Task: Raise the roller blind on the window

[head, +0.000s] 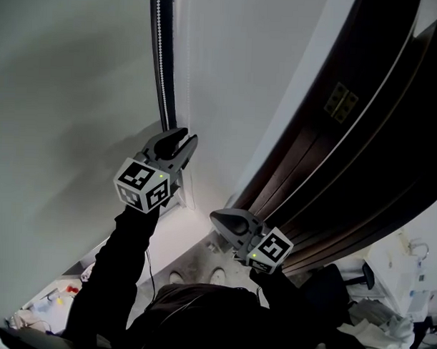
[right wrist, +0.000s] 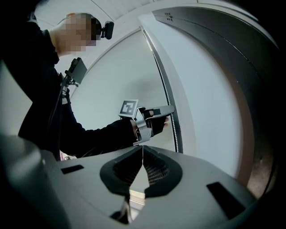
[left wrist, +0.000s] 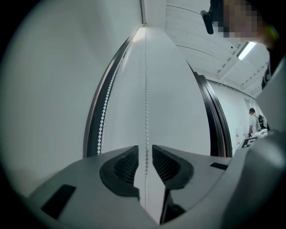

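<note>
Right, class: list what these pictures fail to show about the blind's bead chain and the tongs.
- Head view: bead chain runs off the top edge; its upper end unseen.
- Head view: left tongs cover the chain's lower run.
- Right gripper view: right tongs shut; any strand between them too thin to tell.

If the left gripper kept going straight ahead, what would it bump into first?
Probably the chain hanging between the left gripper's open jaws. The white blind lies behind it, but how far is unclear.
</note>
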Demonstrator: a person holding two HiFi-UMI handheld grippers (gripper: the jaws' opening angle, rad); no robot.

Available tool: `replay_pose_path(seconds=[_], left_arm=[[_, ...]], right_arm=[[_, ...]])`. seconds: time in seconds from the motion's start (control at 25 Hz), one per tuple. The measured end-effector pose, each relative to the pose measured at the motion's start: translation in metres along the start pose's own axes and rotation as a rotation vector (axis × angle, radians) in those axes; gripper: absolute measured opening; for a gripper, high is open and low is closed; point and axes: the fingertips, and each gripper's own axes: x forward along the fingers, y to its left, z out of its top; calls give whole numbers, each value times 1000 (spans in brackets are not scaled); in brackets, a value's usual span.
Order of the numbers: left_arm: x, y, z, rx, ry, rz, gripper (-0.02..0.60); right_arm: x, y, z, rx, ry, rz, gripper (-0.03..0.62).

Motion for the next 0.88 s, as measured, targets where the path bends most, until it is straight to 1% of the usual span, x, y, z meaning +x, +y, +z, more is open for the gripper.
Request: replay_pose_path(seconds=[0.08, 0.12, 0.24, 0.36, 0.48, 0.8, 0.88], left_arm=[[-1, 1, 1, 8, -3, 8, 31], [-1, 2, 2, 8, -3, 9, 12], [-3, 0, -2, 22, 17, -8, 9], [-7, -7, -14, 44, 56, -33, 8], [-15, -14, -20, 31, 40, -45, 8], [-38, -36, -24, 60, 17, -80, 6], [-44, -41, -25, 46, 12, -88, 6]], right_arm=[[0, -1, 1, -1, -4, -2, 8], [0, -1, 1, -5, -5, -1, 8], [-1, -1, -1, -9, 1, 5, 8], [-3, -1, 1, 6, -20, -3, 8], [-5, -4, 5, 13, -30, -6, 8], [-8, -6, 14, -13, -33, -3, 8], [-8, -3, 14, -14, -32, 1, 8]])
